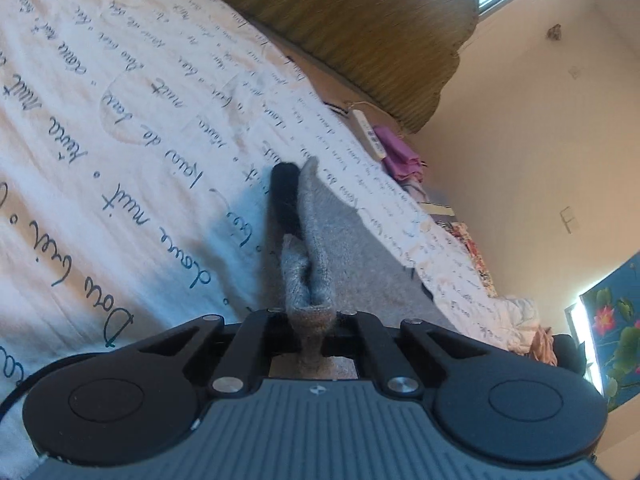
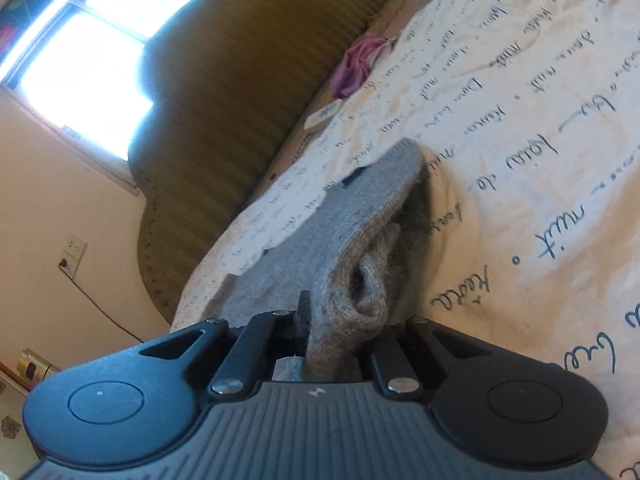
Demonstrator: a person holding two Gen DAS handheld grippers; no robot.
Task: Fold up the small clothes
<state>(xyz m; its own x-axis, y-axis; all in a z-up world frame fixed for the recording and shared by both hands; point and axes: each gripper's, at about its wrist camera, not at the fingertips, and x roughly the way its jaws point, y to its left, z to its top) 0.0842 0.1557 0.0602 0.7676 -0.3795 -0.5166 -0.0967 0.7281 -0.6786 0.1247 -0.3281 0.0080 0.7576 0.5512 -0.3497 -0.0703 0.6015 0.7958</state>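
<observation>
A grey knitted garment (image 1: 320, 240) is held up above the white bed sheet with blue handwriting (image 1: 120, 140). My left gripper (image 1: 310, 320) is shut on one bunched edge of it. A black fingertip (image 1: 285, 196) shows beside the cloth further up. In the right wrist view the same grey garment (image 2: 352, 216) stretches away from my right gripper (image 2: 340, 328), which is shut on another bunched edge. The cloth hangs taut between both grippers, lifted off the sheet (image 2: 520, 120).
An olive ribbed headboard (image 1: 360, 32) stands behind the bed and also shows in the right wrist view (image 2: 240, 100). Pink cloth (image 1: 400, 152) and a white remote (image 1: 370, 132) lie near it. More clothes (image 1: 476, 252) are piled along the bed's far edge. A window (image 2: 92, 52) is on the wall.
</observation>
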